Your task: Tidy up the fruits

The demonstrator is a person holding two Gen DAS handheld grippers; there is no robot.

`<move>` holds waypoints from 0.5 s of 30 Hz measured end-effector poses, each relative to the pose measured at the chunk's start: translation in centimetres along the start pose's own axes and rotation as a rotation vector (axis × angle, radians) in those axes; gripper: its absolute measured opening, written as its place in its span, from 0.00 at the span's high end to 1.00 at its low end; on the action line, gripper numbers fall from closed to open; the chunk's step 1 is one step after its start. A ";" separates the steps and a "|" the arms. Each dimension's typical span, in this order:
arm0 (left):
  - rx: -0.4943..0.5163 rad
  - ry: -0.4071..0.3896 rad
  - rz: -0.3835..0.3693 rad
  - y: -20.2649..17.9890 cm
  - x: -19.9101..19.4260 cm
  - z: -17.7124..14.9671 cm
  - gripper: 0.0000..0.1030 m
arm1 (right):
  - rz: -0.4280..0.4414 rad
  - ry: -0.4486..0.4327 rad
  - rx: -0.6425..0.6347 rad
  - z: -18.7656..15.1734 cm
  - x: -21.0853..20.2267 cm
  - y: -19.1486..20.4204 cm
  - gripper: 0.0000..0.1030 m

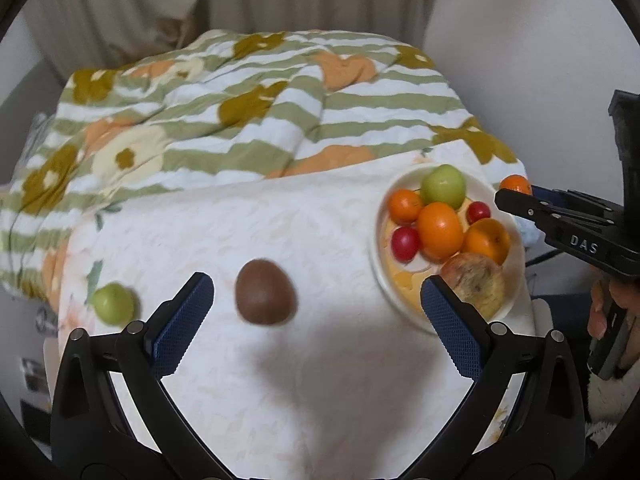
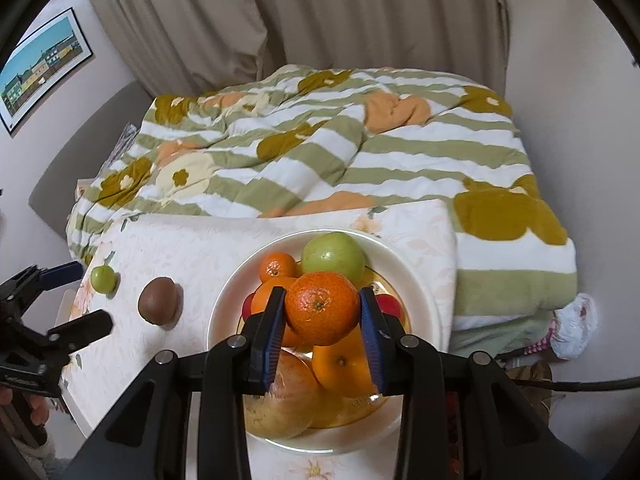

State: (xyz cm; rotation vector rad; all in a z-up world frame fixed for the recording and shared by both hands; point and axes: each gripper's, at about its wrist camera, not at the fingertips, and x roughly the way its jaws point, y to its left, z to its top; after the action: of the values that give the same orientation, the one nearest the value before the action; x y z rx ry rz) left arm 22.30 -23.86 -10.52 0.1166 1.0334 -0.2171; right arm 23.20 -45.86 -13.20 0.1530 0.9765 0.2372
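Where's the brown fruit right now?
The brown fruit lies on the white cloth, between the small green fruit and the plate.

Tangerine (image 2: 322,307): we see glossy, pitted peel.
Bowl (image 2: 416,280): we see smooth, shiny glaze.
Tablecloth (image 1: 280,360): we see matt embossed cloth.
Pads (image 1: 182,322): we see ribbed blue rubber.
Quilt (image 2: 400,152): we see puckered cloth.

Right gripper (image 2: 322,314) pitched down, blue pads clamped on either side of a mandarin (image 2: 322,307), held up off everything else. In the left wrist view its black fingers come in from the right edge, fruit at the tip. Left gripper (image 1: 316,312) also angled down, jaws spread wide, nothing between the pads. A hand (image 1: 608,312) wraps the right gripper's handle at that view's edge.
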 end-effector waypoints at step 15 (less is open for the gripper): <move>-0.071 -0.001 0.040 1.6 -0.4 -3.2 0.00 | -0.005 -0.011 -0.026 -0.8 1.6 0.1 0.08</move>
State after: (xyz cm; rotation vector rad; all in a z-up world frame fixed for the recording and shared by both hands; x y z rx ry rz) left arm 19.81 -21.58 -11.86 0.0724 1.0358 -0.1441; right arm 23.35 -45.34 -14.87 0.1282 0.9623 0.2443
